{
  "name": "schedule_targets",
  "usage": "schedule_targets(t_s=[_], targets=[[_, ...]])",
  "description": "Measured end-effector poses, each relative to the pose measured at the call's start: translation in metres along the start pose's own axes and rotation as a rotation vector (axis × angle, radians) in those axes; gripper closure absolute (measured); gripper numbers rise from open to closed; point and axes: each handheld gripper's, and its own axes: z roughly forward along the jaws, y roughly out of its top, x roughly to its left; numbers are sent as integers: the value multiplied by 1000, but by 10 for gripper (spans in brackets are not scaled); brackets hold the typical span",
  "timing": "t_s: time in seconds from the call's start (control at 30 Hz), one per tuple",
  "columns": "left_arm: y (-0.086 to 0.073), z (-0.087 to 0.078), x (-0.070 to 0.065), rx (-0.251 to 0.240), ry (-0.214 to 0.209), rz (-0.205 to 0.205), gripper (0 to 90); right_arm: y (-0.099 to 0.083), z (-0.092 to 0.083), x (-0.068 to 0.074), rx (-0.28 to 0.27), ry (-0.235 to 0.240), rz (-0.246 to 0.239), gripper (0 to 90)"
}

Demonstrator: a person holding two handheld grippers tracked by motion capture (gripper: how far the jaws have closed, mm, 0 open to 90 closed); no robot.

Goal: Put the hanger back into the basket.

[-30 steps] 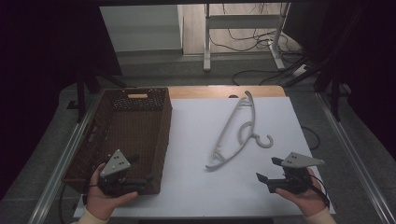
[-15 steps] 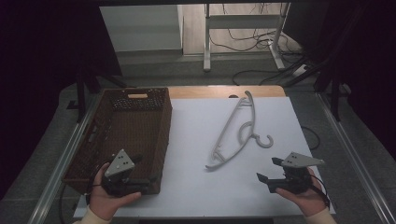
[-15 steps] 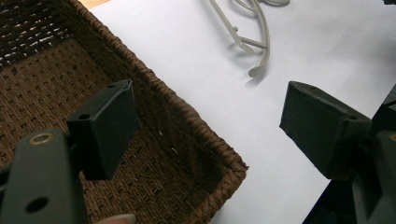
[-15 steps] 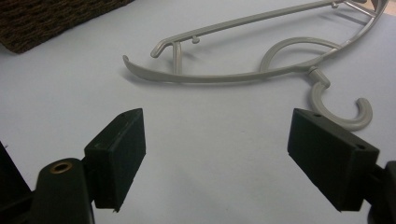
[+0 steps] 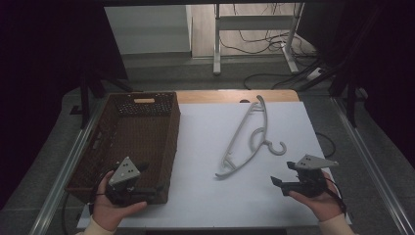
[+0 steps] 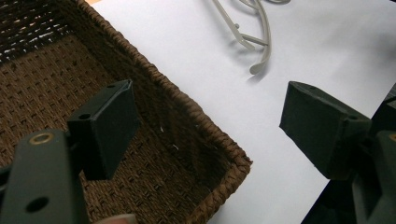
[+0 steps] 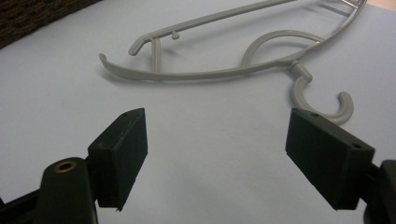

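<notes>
Woven brown wicker made up the basket (image 5: pixel 98 147), which sat at the left of the white counter (image 5: pixel 205 196). Its inside looked bare: the high view and the left gripper view showed just the plaited floor and walls, with a slot handle in the far wall. The left tool (image 5: pixel 147 188) hung at the basket's near right corner, jaws wide apart, one over the basket floor and one over the counter, gripping nothing. A grey plastic hanger (image 5: pixel 249 139) lay flat on the counter, well right of the basket, its hook turned toward the right tool (image 5: pixel 280 176). That tool was held low near the hook, not touching it, jaws spread wide and empty, with bare counter between them.
</notes>
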Motion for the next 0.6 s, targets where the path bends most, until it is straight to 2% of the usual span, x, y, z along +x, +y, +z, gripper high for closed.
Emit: schedule_targets(t_s=[0.3,0.5,0.6], targets=[[0,0,-1,3,-4,3,193,1,4,-1,18,-11,-3,212],[0,0,-1,5,-7,4,193,5,10,-3,44,-23,19,214],[1,0,-1,4,-10,5,193,7,13,-4,52,-23,14,218]])
